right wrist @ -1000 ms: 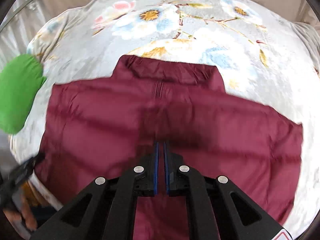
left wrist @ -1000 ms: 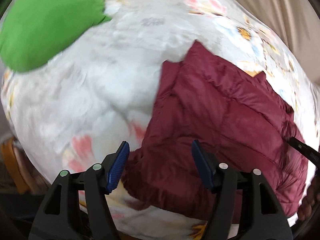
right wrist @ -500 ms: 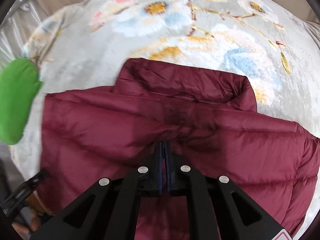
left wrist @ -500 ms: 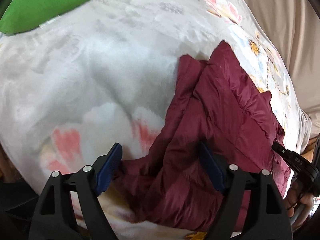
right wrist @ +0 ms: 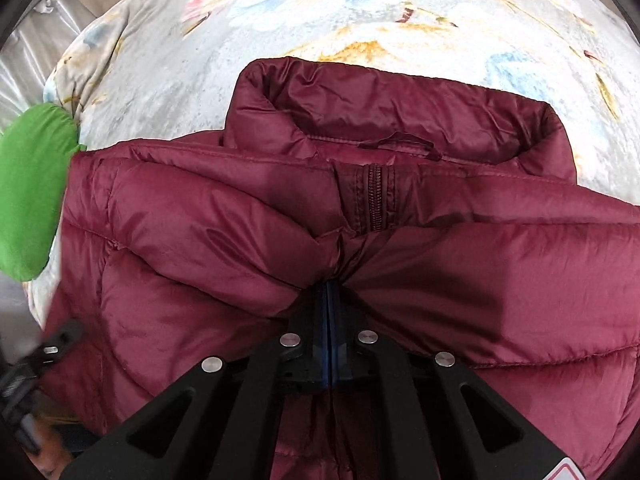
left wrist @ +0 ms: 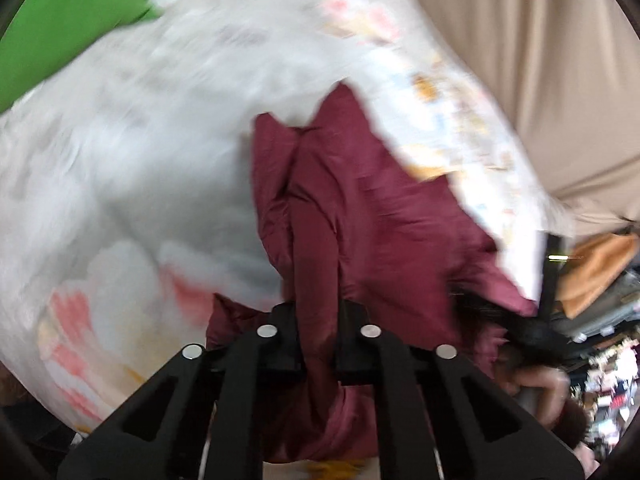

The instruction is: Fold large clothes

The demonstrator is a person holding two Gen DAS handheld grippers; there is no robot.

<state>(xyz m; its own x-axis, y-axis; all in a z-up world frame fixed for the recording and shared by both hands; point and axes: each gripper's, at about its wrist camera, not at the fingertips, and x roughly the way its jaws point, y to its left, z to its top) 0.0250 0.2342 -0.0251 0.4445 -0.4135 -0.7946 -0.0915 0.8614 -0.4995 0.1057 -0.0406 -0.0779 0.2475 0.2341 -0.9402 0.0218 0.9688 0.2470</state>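
A maroon puffer jacket [right wrist: 400, 248] lies on a floral bedspread [right wrist: 360, 12], collar and zipper top facing away. My right gripper [right wrist: 329, 308] is shut on a pinch of the jacket's front fabric near the zipper. In the left wrist view the jacket [left wrist: 360, 216] is bunched into folds, and my left gripper [left wrist: 318, 320] is shut on a ridge of its fabric at the near edge. The left view is blurred by motion. The other gripper [right wrist: 52, 354] shows at the left edge of the right wrist view.
A green pillow [right wrist: 32, 192] lies at the bed's left side, also in the left wrist view [left wrist: 68, 12]. A beige curtain [left wrist: 540, 60] hangs beyond the bed. The floral bedspread [left wrist: 132, 160] extends left of the jacket. Cluttered items [left wrist: 600, 280] stand at far right.
My left gripper has closed from wide open onto the jacket's edge fabric. My right gripper has stayed shut and moved closer to the collar, bunching the front.
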